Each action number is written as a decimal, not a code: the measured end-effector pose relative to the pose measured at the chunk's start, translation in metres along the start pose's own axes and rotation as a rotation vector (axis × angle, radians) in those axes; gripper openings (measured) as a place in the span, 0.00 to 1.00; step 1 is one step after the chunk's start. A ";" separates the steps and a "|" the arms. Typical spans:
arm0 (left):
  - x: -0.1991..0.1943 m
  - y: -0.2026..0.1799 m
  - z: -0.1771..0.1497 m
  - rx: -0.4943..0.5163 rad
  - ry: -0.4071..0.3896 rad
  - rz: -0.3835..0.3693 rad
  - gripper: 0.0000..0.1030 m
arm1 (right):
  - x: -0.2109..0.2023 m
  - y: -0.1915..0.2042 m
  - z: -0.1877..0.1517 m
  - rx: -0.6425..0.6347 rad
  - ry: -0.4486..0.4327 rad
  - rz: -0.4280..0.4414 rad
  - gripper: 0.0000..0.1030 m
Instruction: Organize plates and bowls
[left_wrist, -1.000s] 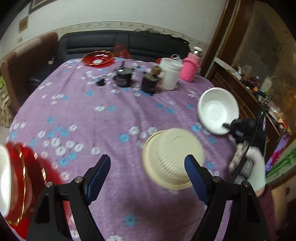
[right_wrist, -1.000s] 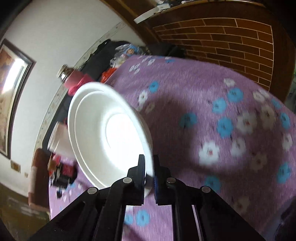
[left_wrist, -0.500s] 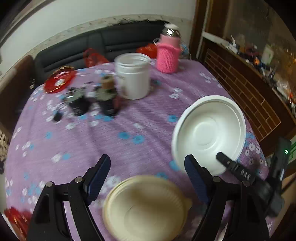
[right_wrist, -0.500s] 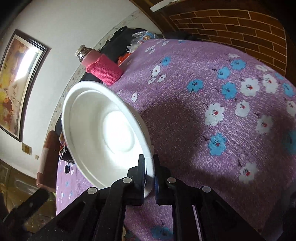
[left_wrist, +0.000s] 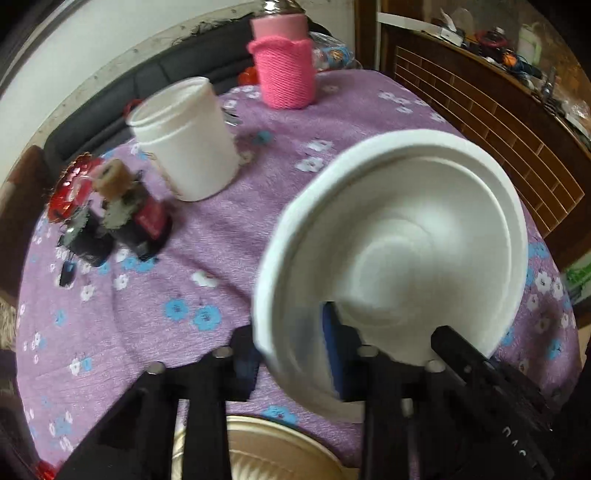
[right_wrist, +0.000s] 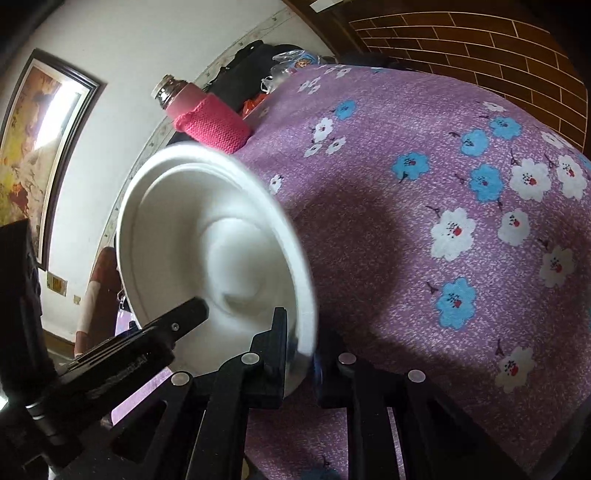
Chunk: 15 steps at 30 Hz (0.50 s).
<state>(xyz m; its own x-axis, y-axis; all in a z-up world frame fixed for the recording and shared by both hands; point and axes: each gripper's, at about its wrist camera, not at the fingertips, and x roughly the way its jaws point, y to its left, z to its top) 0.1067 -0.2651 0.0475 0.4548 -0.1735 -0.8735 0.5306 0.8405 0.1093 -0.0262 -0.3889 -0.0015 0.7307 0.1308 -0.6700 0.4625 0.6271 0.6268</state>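
A white bowl (left_wrist: 399, 236) is held tilted above the purple flowered tablecloth (left_wrist: 147, 306). My left gripper (left_wrist: 291, 365) has its blue-padded fingers on either side of the bowl's near rim, closed on it. My right gripper (right_wrist: 301, 354) is shut on the same white bowl (right_wrist: 207, 254) at another point of the rim; its black finger shows at the lower right of the left wrist view. A cream bowl (left_wrist: 273, 454) sits on the cloth below my left gripper.
A white jar (left_wrist: 184, 140), a pink knitted-sleeve bottle (left_wrist: 286, 70), small dark jars (left_wrist: 125, 218) and a red plate (left_wrist: 70, 188) stand at the back of the table. A brick-pattern cabinet (left_wrist: 498, 122) is to the right, a black sofa (left_wrist: 110, 99) behind.
My left gripper moved forward to the white bowl and closed on its rim. The right gripper kept its grip and raised the bowl toward the left one.
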 end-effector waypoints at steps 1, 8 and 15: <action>-0.004 0.004 0.000 -0.011 -0.009 -0.003 0.18 | 0.000 0.001 0.000 -0.007 -0.001 0.006 0.12; -0.040 0.023 -0.011 -0.063 -0.075 0.001 0.15 | -0.016 0.018 -0.004 -0.060 -0.047 0.080 0.11; -0.070 0.036 -0.034 -0.093 -0.122 -0.020 0.15 | -0.025 0.027 -0.009 -0.077 -0.058 0.158 0.11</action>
<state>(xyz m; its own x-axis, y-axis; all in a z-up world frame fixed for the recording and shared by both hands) 0.0694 -0.2050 0.0965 0.5317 -0.2467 -0.8102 0.4745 0.8792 0.0436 -0.0364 -0.3689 0.0285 0.8201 0.1888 -0.5401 0.3017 0.6593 0.6887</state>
